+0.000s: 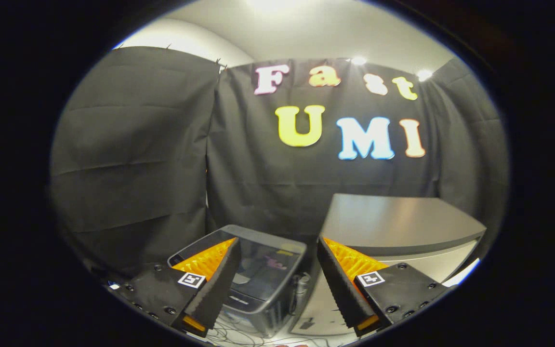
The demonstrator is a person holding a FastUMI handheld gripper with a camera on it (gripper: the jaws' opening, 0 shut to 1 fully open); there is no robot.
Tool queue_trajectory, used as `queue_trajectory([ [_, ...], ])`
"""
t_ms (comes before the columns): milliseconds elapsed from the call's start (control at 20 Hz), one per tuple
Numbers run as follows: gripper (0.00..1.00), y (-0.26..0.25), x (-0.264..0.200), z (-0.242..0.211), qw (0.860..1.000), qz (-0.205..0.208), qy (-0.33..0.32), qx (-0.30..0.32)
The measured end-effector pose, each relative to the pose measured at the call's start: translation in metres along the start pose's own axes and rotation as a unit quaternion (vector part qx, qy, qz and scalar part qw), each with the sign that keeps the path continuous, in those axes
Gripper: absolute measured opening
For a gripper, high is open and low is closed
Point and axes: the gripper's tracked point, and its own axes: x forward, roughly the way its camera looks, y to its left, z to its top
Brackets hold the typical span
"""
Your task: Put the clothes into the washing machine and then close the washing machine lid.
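Observation:
The washing machine (251, 282) is a small dark box with a see-through lid, standing low between and beyond my fingers. Its lid lies flat and looks down; through it I see a dark inside. My gripper (277, 250) is open, held well above the machine, with nothing between its fingers. The left finger (215, 277) overlaps the machine's left corner in the view. I see no clothes from here.
A grey table (398, 224) stands to the right of the machine, its top bare. Black cloth walls close the booth behind and to the left. Cables (239, 335) trail on the floor beside the machine's front.

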Motion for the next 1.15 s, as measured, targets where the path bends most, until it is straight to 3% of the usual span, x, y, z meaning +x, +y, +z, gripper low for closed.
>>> queue_trajectory([
  [150, 0.98, -0.06, -0.053, 0.004, 0.999, -0.026, -0.03, -0.016],
  [550, 0.98, -0.162, -0.155, -0.023, 0.995, -0.098, -0.01, 0.002],
  [800, 0.98, -0.163, -0.185, -0.044, 0.994, -0.108, -0.003, -0.005],
  [1150, 0.98, -0.157, -0.19, -0.041, 0.994, -0.108, -0.014, -0.01],
])
